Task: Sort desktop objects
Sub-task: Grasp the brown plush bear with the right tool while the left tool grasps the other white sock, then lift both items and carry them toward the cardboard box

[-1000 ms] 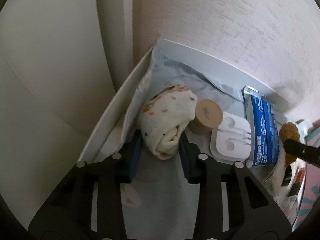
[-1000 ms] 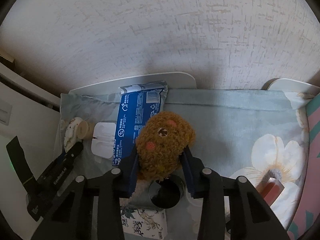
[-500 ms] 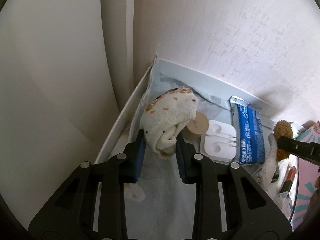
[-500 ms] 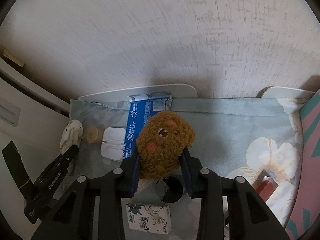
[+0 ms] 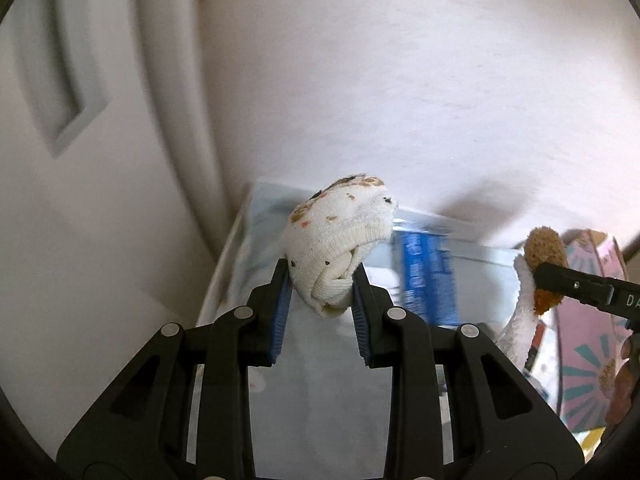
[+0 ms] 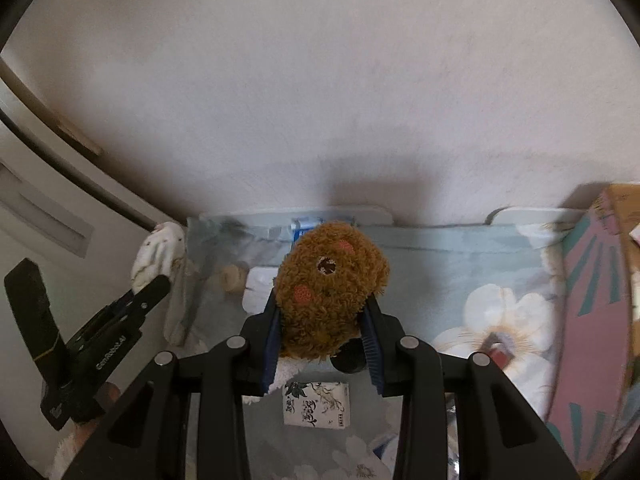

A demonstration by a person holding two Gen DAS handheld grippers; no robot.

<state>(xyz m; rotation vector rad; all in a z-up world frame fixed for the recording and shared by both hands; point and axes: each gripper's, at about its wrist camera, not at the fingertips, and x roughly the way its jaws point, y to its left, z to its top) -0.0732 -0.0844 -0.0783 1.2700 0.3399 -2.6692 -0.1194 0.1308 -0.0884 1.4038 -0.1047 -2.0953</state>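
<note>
Both hand-held grippers have risen off the desk (image 6: 440, 256): left (image 5: 320, 292) clamps the speckled cream rolled sock (image 5: 340, 240), right (image 6: 322, 332) the fuzzy brown plush toy (image 6: 328, 284), ready for sorting.

A home: floral tablecloth (image 6: 500, 304), panelled door (image 5: 60, 80), plastered wall (image 6: 320, 80).

A pale, rough-textured plaster wall (image 6: 320, 80) rises ahead of both tools, shadowed low down; a cream panelled door (image 5: 60, 100) stands left, above a floral light-blue tablecloth (image 6: 460, 264).
</note>
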